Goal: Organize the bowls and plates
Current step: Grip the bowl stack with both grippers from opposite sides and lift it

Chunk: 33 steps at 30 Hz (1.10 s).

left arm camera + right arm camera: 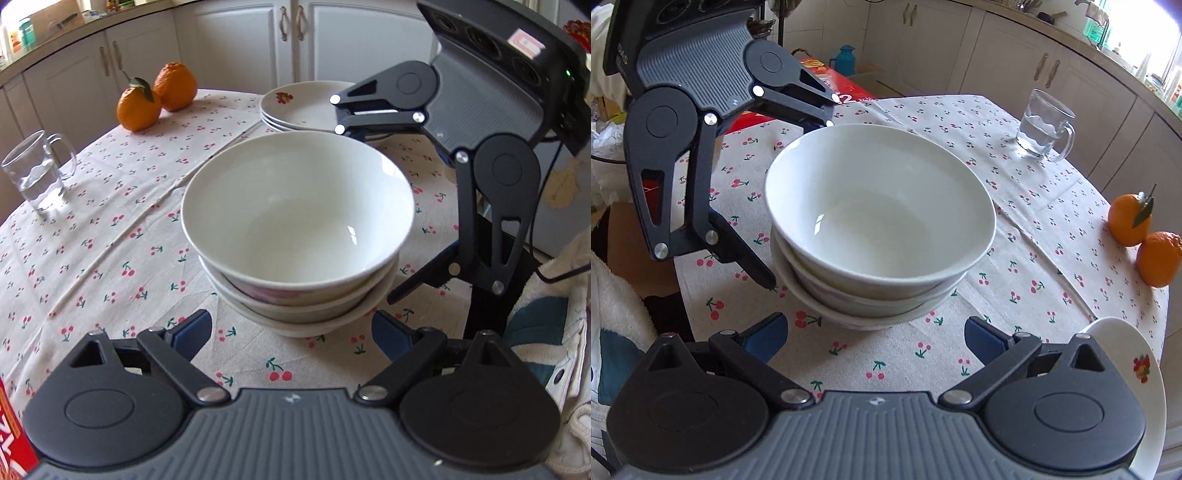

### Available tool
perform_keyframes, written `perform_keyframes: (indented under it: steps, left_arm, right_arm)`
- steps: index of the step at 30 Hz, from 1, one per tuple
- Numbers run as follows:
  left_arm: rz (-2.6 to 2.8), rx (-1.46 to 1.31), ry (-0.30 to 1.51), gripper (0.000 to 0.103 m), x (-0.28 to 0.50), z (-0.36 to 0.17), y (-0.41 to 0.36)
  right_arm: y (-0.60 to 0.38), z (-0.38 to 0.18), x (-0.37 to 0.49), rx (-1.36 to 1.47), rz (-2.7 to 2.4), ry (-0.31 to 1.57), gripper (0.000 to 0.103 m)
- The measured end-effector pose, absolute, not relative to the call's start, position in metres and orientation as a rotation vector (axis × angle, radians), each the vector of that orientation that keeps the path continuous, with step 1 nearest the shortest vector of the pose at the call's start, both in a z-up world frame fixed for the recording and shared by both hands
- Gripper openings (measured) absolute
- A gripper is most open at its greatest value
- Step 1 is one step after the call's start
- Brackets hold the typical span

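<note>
Cherry-print tablecloth (110,229) carries stacked bowls (297,236) (three, nested); my left gripper (291,332) and right gripper (875,332) gape wide, empty, flanking them.

clear: cloth (122,236) around bowl stack (299,236) | blocked: plates (299,107), mug (37,173), oranges (155,96) near edge

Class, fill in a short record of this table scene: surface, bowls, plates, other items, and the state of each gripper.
surface: round table under cherry-print cloth
bowls: three white ceramic bowls nested in one stack
plates: stack of white plates with a fruit motif, behind the bowls
other items: two oranges touching; clear glass mug of water
left gripper: open, empty
right gripper: open, empty
</note>
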<state>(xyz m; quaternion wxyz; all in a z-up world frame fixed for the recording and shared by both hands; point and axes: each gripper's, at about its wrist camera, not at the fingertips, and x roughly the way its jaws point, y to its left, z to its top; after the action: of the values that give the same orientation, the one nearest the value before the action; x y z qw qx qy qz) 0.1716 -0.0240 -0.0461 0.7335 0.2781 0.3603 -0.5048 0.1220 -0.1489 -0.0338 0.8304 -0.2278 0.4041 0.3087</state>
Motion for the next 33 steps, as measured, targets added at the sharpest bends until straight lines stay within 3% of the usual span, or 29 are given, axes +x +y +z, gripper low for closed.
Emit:
perform_keyframes:
  steps: [6, 15, 33]
  left_arm:
    - [-1.211, 0.619, 0.797, 0.090, 0.181, -0.047, -0.026]
    - [-1.298, 0.643, 0.780, 0.086, 0.188, -0.043, -0.026]
    - [-1.330, 0.664, 0.783, 0.085, 0.189, -0.038, -0.031]
  right_arm:
    - [-0.148, -0.033, 0.131, -0.491, 0.695, 0.863, 0.102]
    - [-0.149, -0.028, 0.135, -0.482, 0.783, 0.870, 0.086]
    - [-0.155, -0.026, 0.139, -0.427, 0.821, 0.885, 0.085]
